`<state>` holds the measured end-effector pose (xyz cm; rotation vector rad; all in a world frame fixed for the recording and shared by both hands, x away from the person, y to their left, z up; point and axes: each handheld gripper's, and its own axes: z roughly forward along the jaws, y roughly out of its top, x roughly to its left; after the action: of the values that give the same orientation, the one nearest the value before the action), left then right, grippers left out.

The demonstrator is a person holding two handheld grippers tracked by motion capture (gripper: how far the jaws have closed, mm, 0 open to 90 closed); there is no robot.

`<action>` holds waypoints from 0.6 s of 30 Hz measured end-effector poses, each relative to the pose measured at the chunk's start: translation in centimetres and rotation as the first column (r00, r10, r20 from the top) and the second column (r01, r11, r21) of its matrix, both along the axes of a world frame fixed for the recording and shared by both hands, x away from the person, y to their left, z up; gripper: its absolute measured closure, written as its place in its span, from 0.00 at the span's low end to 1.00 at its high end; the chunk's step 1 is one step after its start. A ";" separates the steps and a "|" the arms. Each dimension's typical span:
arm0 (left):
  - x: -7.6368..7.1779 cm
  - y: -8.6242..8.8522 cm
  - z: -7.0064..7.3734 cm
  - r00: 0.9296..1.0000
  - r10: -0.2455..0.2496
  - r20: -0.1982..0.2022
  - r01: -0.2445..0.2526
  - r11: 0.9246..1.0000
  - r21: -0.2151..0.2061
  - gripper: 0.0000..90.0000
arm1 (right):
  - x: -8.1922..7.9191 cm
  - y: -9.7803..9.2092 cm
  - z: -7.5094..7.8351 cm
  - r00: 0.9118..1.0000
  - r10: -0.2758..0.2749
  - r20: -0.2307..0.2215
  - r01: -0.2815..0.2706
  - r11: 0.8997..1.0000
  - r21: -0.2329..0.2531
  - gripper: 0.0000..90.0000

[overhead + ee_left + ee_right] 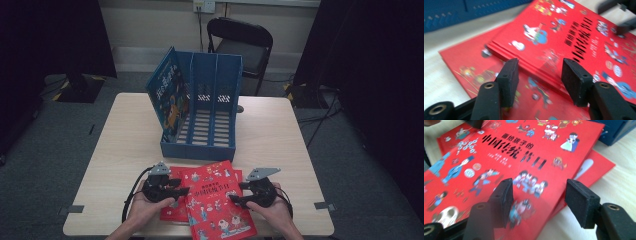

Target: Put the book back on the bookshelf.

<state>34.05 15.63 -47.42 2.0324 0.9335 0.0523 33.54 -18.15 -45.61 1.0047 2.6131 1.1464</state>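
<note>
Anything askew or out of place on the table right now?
The top red book lies skewed across the lower red book, edges not lined up. In the blue file rack, one blue book leans against the left wall.

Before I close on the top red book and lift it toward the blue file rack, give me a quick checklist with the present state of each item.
1. Left gripper open, jaws either side of the top red book's edge: ok.
2. Right gripper open at the book's opposite edge: ok.
3. Jaws around the top book alone, not the lower red book too: cannot tell.
4. Blue file rack upright on the table, with free slots: ok; a blue book stands in the leftmost slot.
5. Path between the books and the rack free: ok.
6. Cables clear of the books: ok in the high view.
</note>
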 end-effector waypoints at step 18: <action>0.9 -0.1 -0.4 1.000 0.008 0.022 -0.008 0.999 -0.033 0.54 | -0.9 0.7 -0.4 1.000 -0.025 -0.005 0.025 1.000 0.010 0.35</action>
<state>34.91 15.56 -47.85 1.9943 0.9229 0.0640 32.62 -17.44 -46.03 1.0403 2.5934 1.1536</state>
